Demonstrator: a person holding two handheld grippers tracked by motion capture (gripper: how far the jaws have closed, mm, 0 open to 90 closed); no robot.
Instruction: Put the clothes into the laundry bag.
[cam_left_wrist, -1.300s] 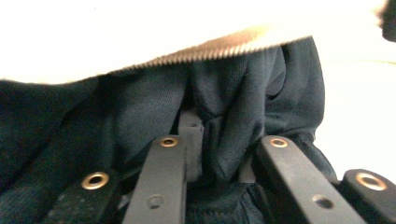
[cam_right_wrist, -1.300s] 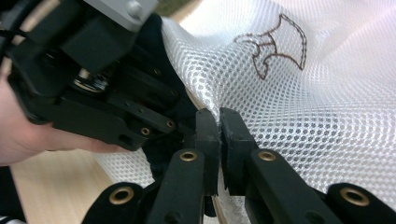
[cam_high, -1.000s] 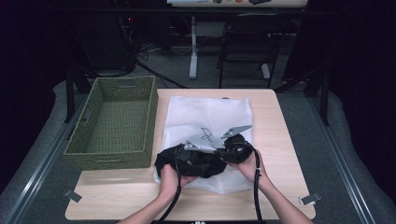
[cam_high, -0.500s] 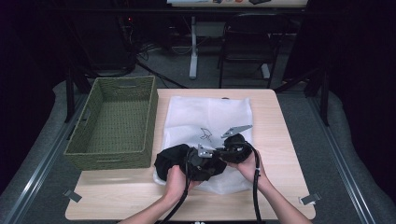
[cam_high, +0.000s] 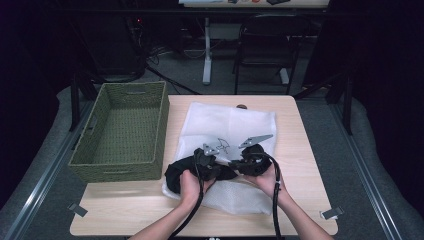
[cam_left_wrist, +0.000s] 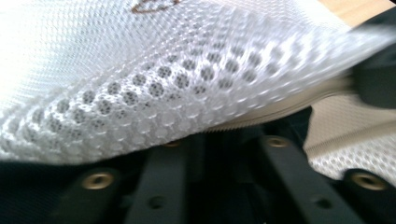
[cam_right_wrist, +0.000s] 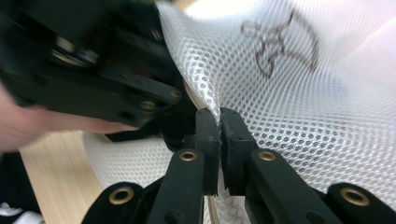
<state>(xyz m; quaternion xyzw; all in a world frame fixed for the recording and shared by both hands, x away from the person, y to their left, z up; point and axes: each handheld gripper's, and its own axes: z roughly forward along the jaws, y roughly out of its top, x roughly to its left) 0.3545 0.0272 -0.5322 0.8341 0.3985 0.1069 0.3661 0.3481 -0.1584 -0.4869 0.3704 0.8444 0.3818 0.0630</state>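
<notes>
Between the right tool's (cam_right_wrist: 219, 122) shut jaws, mesh bag (cam_right_wrist: 299, 112) edge.

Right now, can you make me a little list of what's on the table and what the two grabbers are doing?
table: light wooden top
mesh bag: white mesh laundry bag lying flat, a dark drawing on it
black cloth: dark garment at the bag's near edge, partly under the mesh
basket: green woven basket, left of the bag
right gripper: shut on the bag's mesh edge
left gripper: jaws have just been closing, at the dark garment beneath the lifted mesh; grip unclear
</notes>
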